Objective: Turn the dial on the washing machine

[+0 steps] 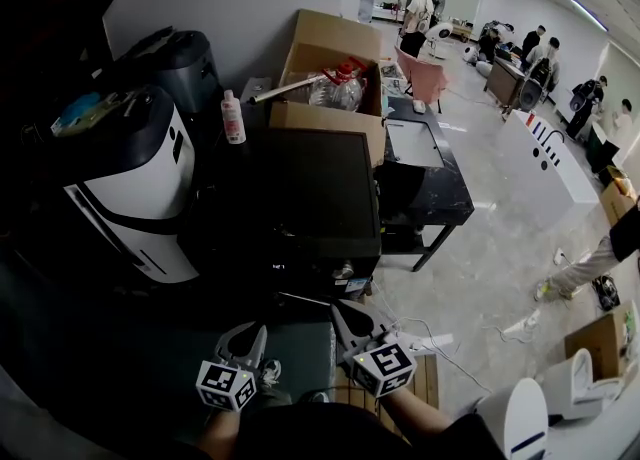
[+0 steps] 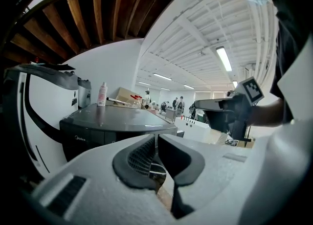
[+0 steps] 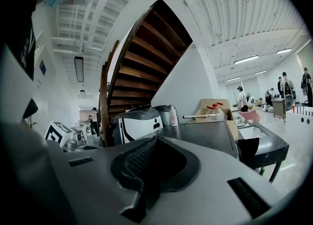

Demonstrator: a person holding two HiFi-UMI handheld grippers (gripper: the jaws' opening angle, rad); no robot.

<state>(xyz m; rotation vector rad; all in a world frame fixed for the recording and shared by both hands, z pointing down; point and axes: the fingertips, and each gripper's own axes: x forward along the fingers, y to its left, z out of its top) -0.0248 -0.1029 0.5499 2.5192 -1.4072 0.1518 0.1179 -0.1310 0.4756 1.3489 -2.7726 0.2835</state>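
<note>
The dark washing machine (image 1: 290,198) faces both grippers, and what looks like its dial (image 1: 345,271) sits at the right end of its front. The right gripper (image 1: 342,310), clenched on nothing, hovers just before that end. The left gripper (image 1: 245,336), likewise closed and empty, hangs before the machine's front, further left.

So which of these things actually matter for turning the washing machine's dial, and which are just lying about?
For the job: washing machine, left gripper, right gripper, both shut and empty.

Lying about: bottle, cardboard box, white appliance, black table, people behind.
</note>
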